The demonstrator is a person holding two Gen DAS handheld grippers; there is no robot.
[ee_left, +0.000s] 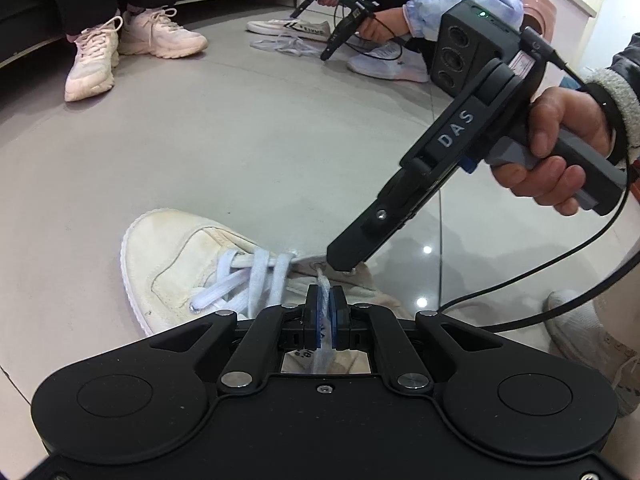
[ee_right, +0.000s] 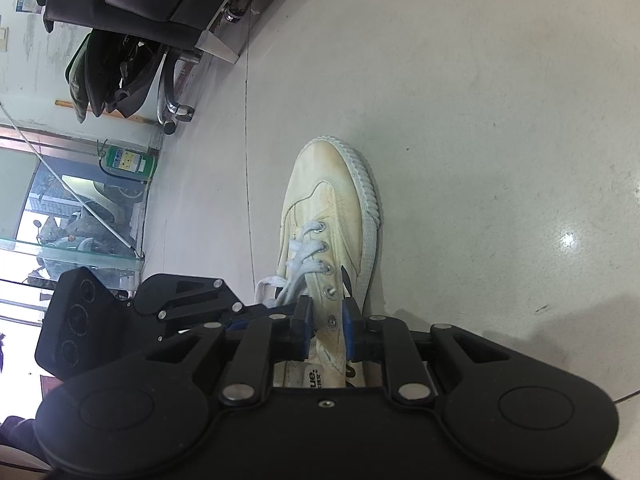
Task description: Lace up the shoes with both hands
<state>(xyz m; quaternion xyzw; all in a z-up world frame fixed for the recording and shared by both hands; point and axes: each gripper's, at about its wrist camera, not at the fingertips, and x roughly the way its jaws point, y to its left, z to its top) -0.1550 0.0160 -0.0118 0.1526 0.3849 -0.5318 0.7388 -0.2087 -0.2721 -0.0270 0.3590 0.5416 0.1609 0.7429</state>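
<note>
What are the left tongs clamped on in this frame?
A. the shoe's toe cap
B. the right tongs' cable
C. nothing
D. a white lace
D: in the left wrist view the left tongs are shut on a white lace that runs up from an eyelet of the shoe.
</note>
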